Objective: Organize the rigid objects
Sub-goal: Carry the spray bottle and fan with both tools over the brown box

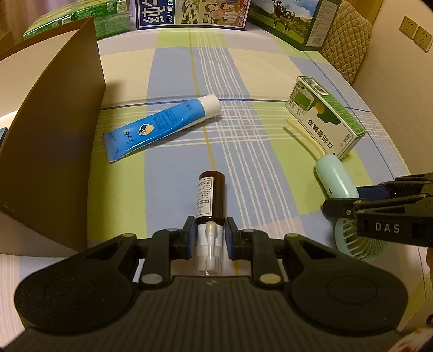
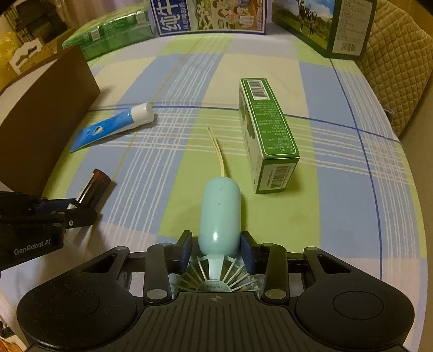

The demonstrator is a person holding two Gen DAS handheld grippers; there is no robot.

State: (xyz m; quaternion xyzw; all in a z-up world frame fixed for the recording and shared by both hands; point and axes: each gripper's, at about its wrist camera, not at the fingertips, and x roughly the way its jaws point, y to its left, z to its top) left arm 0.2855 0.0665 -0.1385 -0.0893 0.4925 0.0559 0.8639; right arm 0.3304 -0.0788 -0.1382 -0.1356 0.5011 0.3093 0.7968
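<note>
Brown spray bottle (image 1: 210, 195) lies flat; blue tube (image 1: 159, 127) lies beyond it; mint handheld fan (image 2: 219, 214) and green carton (image 2: 266, 132) lie right of it.

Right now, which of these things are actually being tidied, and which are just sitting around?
Part of the job:
- brown spray bottle, in the left gripper
- mint handheld fan, between the right gripper jaws
- blue tube
- green medicine box
- brown cardboard box, probably where they go

Just lying about:
- milk cartons at the back
- green packs
- checked cloth
</note>
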